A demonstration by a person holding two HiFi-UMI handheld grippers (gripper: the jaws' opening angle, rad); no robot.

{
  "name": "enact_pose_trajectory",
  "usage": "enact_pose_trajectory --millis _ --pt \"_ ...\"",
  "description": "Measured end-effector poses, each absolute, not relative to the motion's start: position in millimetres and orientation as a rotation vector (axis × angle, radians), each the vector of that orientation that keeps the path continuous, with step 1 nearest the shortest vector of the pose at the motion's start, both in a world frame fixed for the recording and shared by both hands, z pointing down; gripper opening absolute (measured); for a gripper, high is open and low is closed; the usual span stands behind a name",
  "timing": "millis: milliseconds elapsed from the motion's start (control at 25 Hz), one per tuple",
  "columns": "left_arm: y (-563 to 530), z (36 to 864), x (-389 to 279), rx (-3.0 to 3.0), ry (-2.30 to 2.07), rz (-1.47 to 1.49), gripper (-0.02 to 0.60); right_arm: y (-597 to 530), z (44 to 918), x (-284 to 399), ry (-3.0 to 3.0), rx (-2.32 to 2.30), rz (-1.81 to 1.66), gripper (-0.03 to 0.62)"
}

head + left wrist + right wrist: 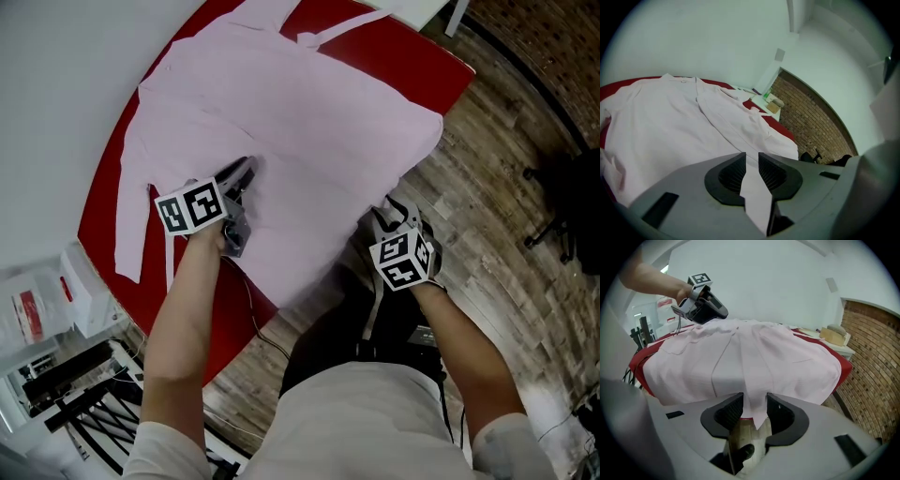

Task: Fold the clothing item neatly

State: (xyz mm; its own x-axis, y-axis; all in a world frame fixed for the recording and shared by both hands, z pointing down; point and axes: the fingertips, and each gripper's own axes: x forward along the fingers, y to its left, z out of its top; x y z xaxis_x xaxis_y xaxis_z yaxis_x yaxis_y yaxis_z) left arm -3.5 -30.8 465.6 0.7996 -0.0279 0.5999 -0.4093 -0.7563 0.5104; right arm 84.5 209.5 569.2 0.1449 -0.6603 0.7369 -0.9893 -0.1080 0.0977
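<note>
- The left gripper (751, 161) has its jaws closed on a narrow fold of the pink shirt (670, 126). The cloth fills the slit between the ribbed pads and runs back past them.
- Ahead of these jaws, the rest of the shirt lies spread over the red table (618, 89), with its collar at the far side.
- The right gripper (754, 406) has its jaws spread. A pointed corner of the shirt's hem hangs loose between them and tapers to a tip partway down the gap, not squeezed.
- Beyond the right jaws, the shirt drapes over the table's near edge and hangs down in front of them.
- The left gripper is up and to the left of the right jaws, over the shirt.
- The right jaws are off the table's edge, above the wooden floor (487, 197).
</note>
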Motion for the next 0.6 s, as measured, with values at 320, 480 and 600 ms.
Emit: enact_pose_trajectory --millis 320,480,600 --pt "30 467 12 2.238 -0.172 0.719 0.087 208 559 86 -1.551 1.857 0.706 0.032" --pt "57 471 22 2.183 -0.093 0.721 0.098 213 545 89 -1.537 1.879 0.687 0.023" --pt "69 477 30 2.15 -0.055 0.737 0.101 219 538 92 -1.523 1.893 0.689 0.023"
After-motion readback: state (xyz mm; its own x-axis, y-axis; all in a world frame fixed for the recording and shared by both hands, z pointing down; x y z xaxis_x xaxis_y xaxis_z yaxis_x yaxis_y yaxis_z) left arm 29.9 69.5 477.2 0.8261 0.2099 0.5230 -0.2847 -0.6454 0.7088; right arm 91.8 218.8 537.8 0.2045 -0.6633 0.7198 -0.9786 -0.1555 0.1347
